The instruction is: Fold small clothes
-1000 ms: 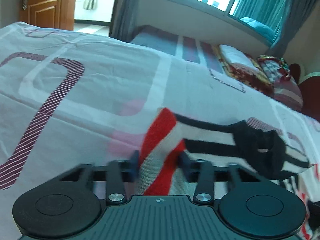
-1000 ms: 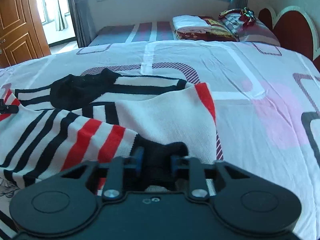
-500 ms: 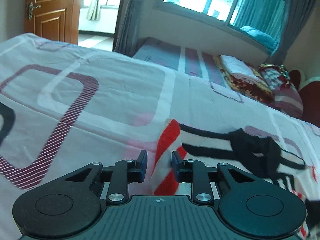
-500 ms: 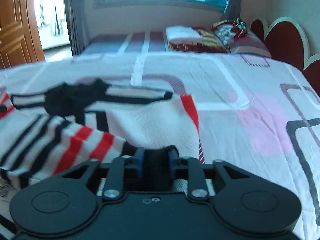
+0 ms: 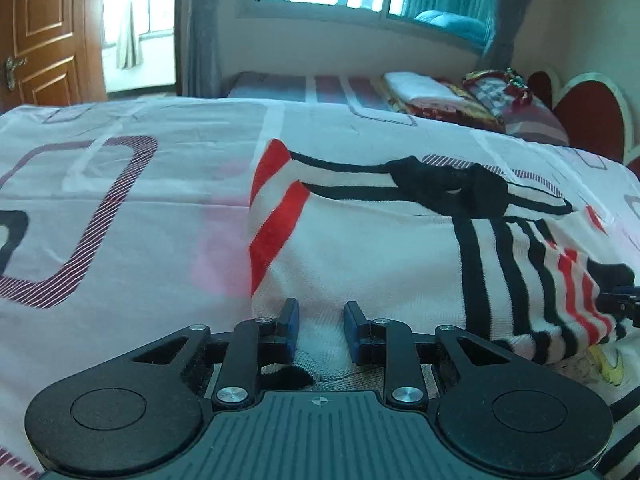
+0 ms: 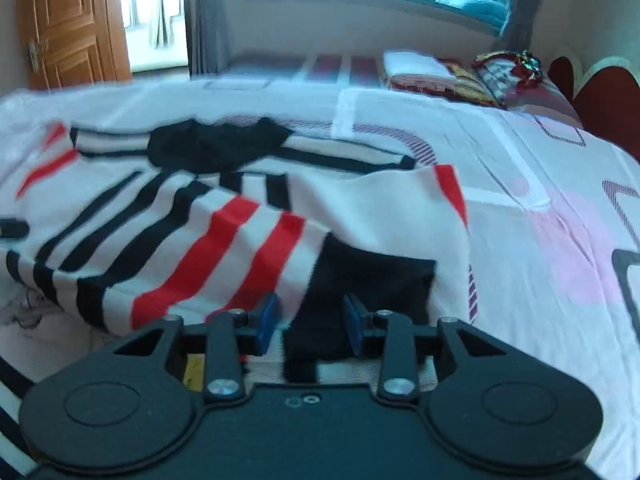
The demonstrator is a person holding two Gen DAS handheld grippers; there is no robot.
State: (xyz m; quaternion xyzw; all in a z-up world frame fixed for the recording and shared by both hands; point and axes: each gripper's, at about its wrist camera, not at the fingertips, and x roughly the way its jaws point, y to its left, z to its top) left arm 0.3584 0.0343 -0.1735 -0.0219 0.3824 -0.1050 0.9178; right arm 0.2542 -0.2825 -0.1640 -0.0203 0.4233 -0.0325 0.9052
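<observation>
A white knit sweater (image 5: 360, 248) with black and red stripes and a black collar (image 5: 448, 188) lies spread on the bed. My left gripper (image 5: 322, 326) is at its near left edge, the blue pads closed on a fold of white knit. In the right wrist view the same sweater (image 6: 160, 216) has a striped sleeve folded across it, ending in a black cuff (image 6: 372, 280). My right gripper (image 6: 311, 323) straddles that cuff; its jaws are opening and a gap shows beside the left pad. Each gripper's tip shows at the edge of the other's view.
The bed sheet (image 5: 120, 200) is pale with pink and purple rounded shapes and stretches wide on both sides. Folded blankets (image 5: 432, 96) and a red headboard (image 5: 588, 120) lie beyond. Another garment with a yellow print (image 5: 604, 364) peeks from under the sweater. A wooden door (image 5: 40, 40) stands at the far left.
My left gripper has carried its hold of knit sideways, and the sweater now lies broad ahead of it. The right jaws have widened away from the black cuff they were squeezing.
</observation>
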